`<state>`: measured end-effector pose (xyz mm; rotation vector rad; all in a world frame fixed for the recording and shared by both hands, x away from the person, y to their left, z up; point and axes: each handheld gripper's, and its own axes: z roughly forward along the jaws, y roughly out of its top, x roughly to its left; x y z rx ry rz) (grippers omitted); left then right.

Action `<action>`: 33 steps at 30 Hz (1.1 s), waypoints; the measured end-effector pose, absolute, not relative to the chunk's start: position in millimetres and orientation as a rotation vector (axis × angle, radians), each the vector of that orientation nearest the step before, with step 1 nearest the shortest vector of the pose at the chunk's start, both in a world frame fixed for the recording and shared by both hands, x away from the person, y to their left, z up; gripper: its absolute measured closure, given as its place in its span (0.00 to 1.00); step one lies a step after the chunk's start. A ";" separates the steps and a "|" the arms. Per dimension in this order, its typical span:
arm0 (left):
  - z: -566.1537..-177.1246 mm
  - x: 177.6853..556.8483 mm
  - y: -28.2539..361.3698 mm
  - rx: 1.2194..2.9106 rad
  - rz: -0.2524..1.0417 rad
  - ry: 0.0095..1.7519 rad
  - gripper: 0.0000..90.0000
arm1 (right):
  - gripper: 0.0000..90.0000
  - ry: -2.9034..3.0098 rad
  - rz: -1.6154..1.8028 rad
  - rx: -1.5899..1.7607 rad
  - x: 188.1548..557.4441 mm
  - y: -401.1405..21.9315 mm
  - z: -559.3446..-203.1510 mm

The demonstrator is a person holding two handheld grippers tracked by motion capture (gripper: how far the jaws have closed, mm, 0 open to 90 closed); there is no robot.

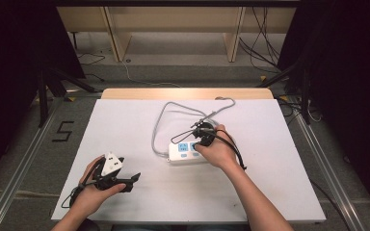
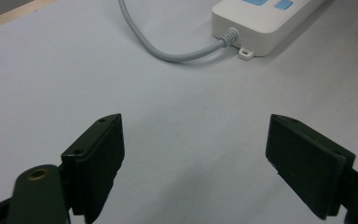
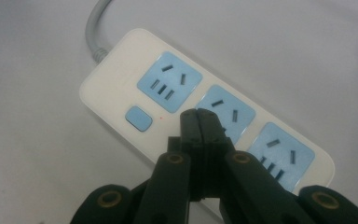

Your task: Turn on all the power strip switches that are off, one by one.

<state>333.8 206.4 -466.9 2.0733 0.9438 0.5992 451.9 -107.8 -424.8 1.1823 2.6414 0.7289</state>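
With your right gripper [image 3: 200, 116] pressed shut, its fingers [image 3: 190, 126] meet flat against each other with nothing between them, and their tip hovers over or rests on the power strip [image 3: 121, 93]; you cannot tell from here whether it touches. In the right gripper view, that tip sits at the near edge of the middle socket [image 3: 228, 109], with the blue switch [image 3: 138, 118] at about 9 o'clock from it and the first socket [image 3: 169, 81] at about 11 o'clock. A third socket [image 3: 283, 151] lies at about 4 o'clock.

Judging by this, the switch is not yet pressed by the tip, and no plug sits in any socket; the work on the strip looks barely begun, with the contact itself still to make.

Your left gripper [image 2: 193, 154] stands wide, holding nothing, over bare worktop [image 2: 51, 84]. From its fingers, the strip's cable end lies at about 1 o'clock, well apart, and the grey cable [image 2: 168, 51] curves away at 12 o'clock.

In the high view, the strip lies near the worktop's middle, under your right hand [image 1: 217, 149], and your left hand [image 1: 99, 185] waits at about 8 o'clock from it.
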 end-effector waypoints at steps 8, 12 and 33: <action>-467.2 334.1 206.4 2.079 0.599 0.942 0.21 | 1.00 2.640 0.716 1.200 451.9 -114.2 -426.2; -467.1 334.2 206.7 2.079 0.600 0.943 0.21 | 1.00 2.634 0.716 1.210 452.0 -116.3 -426.1; -467.5 334.4 206.5 2.078 0.601 0.944 0.21 | 1.00 2.606 0.691 1.254 452.9 -137.7 -424.9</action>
